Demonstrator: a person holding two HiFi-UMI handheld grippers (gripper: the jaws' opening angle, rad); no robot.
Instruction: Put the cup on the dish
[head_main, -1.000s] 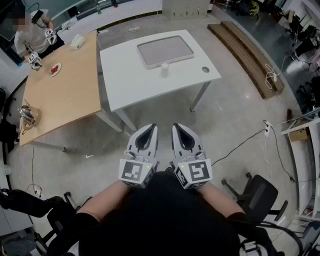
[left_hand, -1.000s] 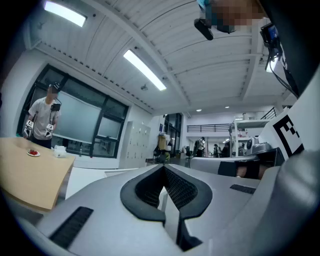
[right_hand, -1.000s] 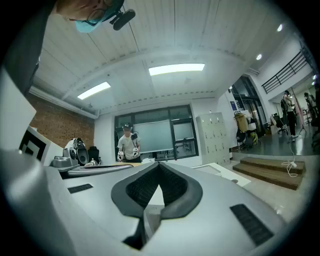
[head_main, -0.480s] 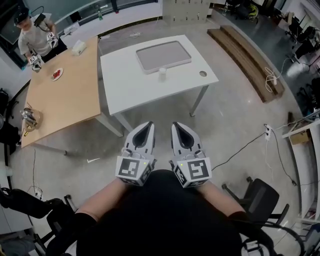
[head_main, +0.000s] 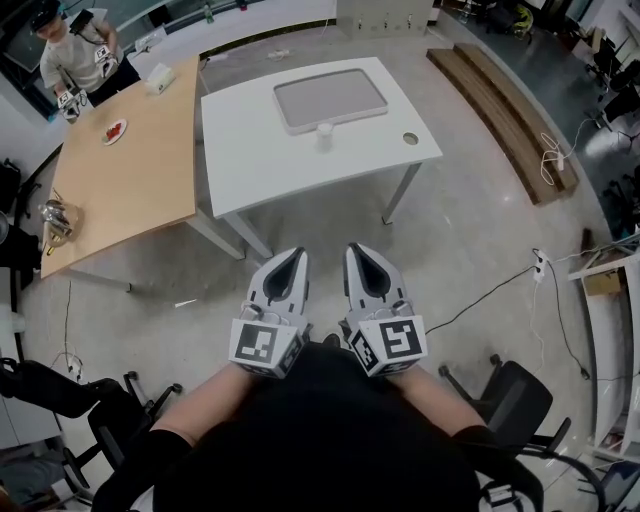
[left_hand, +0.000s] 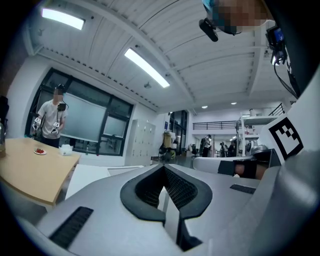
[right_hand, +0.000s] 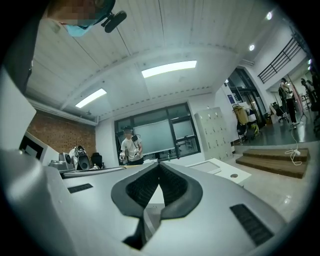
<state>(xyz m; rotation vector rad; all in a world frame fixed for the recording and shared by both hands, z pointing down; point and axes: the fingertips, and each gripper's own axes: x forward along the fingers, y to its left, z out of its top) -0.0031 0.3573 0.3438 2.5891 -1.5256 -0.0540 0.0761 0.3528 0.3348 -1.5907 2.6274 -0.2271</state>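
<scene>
A small white cup (head_main: 323, 129) stands on the white table (head_main: 260, 170), just in front of a grey rectangular dish (head_main: 330, 100) with a white rim. Both grippers are held close to my body over the floor, well short of the table. The left gripper (head_main: 297, 253) and the right gripper (head_main: 354, 248) sit side by side, both shut with nothing between their jaws. In the left gripper view the left gripper's (left_hand: 163, 168) jaws meet at the tip. The right gripper view shows the right gripper's (right_hand: 159, 165) jaws meeting likewise.
A wooden table (head_main: 130, 190) adjoins the white one on the left, bearing a plate with red pieces (head_main: 113, 131) and a metal kettle (head_main: 54, 224). A person (head_main: 70, 50) stands at its far end. Office chairs (head_main: 510, 395) and a floor cable (head_main: 480, 290) lie to the right.
The head view has shifted slightly; both grippers stay shut, side by side in front of my body. The cup and dish have not moved.
</scene>
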